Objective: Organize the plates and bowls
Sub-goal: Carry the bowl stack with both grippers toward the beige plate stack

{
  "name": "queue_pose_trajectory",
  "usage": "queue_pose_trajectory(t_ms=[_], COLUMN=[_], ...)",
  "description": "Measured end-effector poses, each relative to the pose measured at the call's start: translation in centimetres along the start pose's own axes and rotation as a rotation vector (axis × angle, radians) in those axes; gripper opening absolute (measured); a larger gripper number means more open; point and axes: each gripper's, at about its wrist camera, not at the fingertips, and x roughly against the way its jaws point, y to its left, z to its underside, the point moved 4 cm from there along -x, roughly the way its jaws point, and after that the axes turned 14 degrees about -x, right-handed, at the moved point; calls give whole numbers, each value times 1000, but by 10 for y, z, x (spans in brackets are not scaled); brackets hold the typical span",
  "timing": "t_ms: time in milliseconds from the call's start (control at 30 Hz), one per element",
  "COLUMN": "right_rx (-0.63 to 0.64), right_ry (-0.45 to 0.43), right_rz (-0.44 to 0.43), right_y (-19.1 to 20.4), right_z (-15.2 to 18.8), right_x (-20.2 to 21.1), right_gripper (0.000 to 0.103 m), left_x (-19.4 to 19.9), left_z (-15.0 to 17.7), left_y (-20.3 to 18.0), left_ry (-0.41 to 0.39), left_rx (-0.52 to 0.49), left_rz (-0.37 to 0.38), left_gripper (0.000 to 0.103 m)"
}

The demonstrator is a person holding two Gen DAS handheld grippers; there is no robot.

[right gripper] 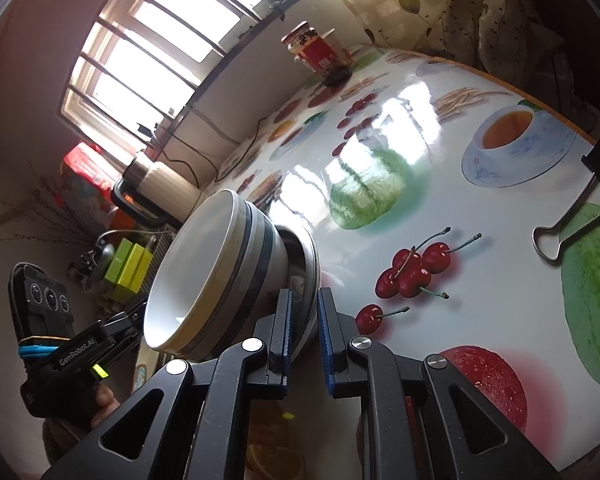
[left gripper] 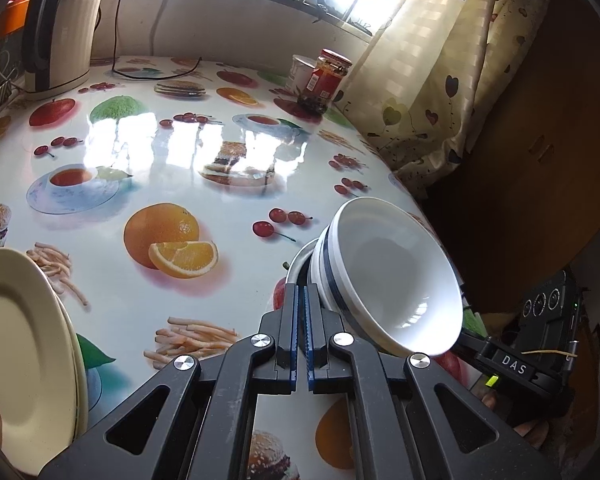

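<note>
Two stacked white bowls with dark bands (left gripper: 384, 276) (right gripper: 216, 276) sit inside a steel bowl (right gripper: 304, 256) (left gripper: 298, 264), the whole stack tilted above the fruit-print table (left gripper: 140, 152). My right gripper (right gripper: 303, 320) is shut on the steel bowl's rim; its body shows in the left wrist view (left gripper: 516, 368). My left gripper (left gripper: 301, 312) is shut and empty just left of the stack. Cream plates (left gripper: 24, 356) stand stacked at the left edge of the left wrist view.
An electric kettle (left gripper: 60, 28) with a cable stands at the table's far left. A red-labelled jar (left gripper: 326, 80) and a white cup (left gripper: 300, 72) stand far right by the curtain (left gripper: 440, 64). A binder clip (right gripper: 568, 232) grips the table's right edge.
</note>
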Motion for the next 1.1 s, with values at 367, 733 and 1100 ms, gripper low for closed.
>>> queue_pose_trajectory(t_ms=[367, 733, 1100], right_rx=[27, -7, -10], right_ry=[-20, 0, 6], right_rz=[35, 13, 6], right_y=[-3, -10, -10], right_z=[-6, -8, -6], right_x=[3, -6, -6], right_gripper=[23, 27, 27], left_x=[-10, -14, -20], left_z=[8, 3, 12], left_y=[8, 16, 23], left_ry=[22, 35, 71], left_rx=[62, 116, 182], left_rz=[94, 154, 196], left_gripper=[3, 4, 20])
